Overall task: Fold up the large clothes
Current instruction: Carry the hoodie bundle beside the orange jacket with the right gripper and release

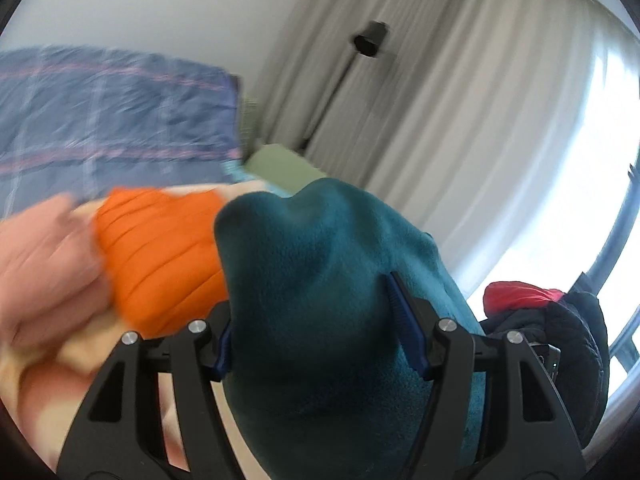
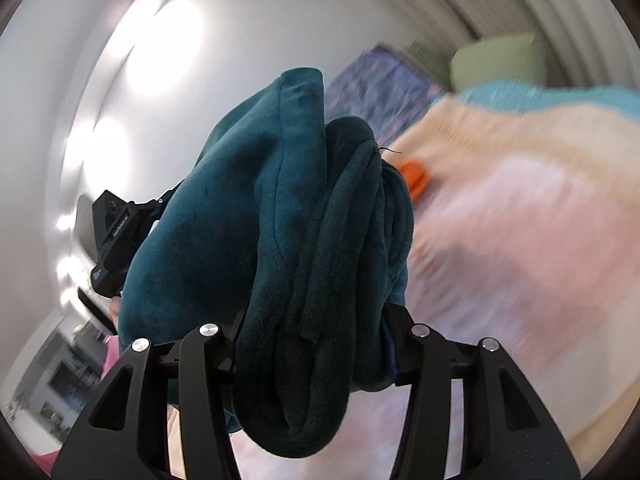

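A thick dark-teal fleece garment (image 1: 320, 260) is bunched up and lifted off the bed. My left gripper (image 1: 316, 320) is shut on one wad of it, the blue pads (image 1: 404, 312) pressed into the fleece. In the right wrist view my right gripper (image 2: 312, 332) is shut on another rolled-up wad of the same garment (image 2: 260, 200), which hangs down between the fingers. The left gripper's black body (image 2: 116, 232) shows behind the fleece on the left. An orange ribbed garment (image 1: 160, 248) lies on the bed below, and shows as a small orange patch (image 2: 414, 178) in the right wrist view.
The bed carries a peach and pink cover (image 2: 520, 220) and a blue plaid duvet (image 1: 112, 112). A green cushion (image 1: 280, 164) sits by the pale curtains (image 1: 440, 100), near a black floor lamp (image 1: 370, 40). A dark jacket with something red (image 1: 560, 320) is piled by the window.
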The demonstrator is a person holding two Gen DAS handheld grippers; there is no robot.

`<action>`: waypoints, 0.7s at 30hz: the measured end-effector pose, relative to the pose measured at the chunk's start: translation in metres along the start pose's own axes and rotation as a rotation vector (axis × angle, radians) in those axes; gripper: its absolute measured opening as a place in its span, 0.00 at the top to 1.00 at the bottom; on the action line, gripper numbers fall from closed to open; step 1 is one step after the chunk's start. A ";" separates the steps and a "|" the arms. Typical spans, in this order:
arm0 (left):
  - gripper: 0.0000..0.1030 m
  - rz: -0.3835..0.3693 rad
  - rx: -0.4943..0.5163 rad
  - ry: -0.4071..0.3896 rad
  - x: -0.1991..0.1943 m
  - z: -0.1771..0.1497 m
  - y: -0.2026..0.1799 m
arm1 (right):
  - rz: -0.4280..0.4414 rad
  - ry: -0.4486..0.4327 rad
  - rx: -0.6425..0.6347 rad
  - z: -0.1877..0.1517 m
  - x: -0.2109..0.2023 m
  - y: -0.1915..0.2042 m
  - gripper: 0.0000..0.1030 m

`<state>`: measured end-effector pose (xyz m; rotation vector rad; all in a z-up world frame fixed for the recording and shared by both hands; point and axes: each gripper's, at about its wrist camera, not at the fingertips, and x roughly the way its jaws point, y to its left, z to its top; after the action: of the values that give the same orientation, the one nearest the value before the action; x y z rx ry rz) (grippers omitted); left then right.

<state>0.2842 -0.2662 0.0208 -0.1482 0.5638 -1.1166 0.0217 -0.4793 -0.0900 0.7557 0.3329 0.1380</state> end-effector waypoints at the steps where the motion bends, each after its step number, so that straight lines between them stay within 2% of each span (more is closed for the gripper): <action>1: 0.37 -0.011 0.017 0.007 0.018 0.010 -0.005 | -0.015 -0.025 0.002 0.012 -0.004 -0.007 0.51; 5: 0.37 -0.033 0.097 0.029 0.097 0.054 -0.030 | -0.084 -0.128 0.038 0.067 -0.006 -0.047 0.51; 8: 0.37 -0.010 0.151 0.031 0.151 0.079 -0.040 | -0.134 -0.174 0.078 0.097 0.008 -0.080 0.51; 10: 0.37 0.052 0.194 0.027 0.188 0.090 -0.043 | -0.151 -0.197 0.141 0.110 0.024 -0.107 0.51; 12: 0.30 0.155 0.221 0.003 0.223 0.090 -0.040 | -0.200 -0.217 0.165 0.118 0.054 -0.134 0.51; 13: 0.30 0.243 0.230 0.004 0.246 0.084 -0.036 | -0.250 -0.209 0.167 0.118 0.066 -0.148 0.51; 14: 0.30 0.289 0.226 0.030 0.265 0.075 -0.028 | -0.366 -0.168 0.173 0.112 0.086 -0.170 0.51; 15: 0.31 0.313 0.219 0.075 0.283 0.062 -0.017 | -0.468 -0.129 0.178 0.104 0.100 -0.187 0.51; 16: 0.31 0.320 0.228 0.148 0.305 0.043 -0.007 | -0.519 -0.103 0.196 0.094 0.109 -0.203 0.51; 17: 0.31 0.305 0.267 0.195 0.318 0.022 0.000 | -0.469 -0.136 0.261 0.088 0.103 -0.216 0.52; 18: 0.39 0.307 0.320 0.235 0.330 0.002 0.004 | -0.447 -0.155 0.278 0.090 0.097 -0.219 0.52; 19: 0.39 0.364 0.326 0.137 0.328 -0.013 0.011 | -0.455 -0.154 0.272 0.091 0.096 -0.218 0.52; 21: 0.34 0.284 0.240 0.156 0.330 -0.018 0.027 | -0.496 -0.148 0.229 0.089 0.101 -0.213 0.51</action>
<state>0.4009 -0.5423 -0.1221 0.2231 0.5643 -0.9141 0.1478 -0.6662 -0.2023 0.8825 0.3896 -0.4278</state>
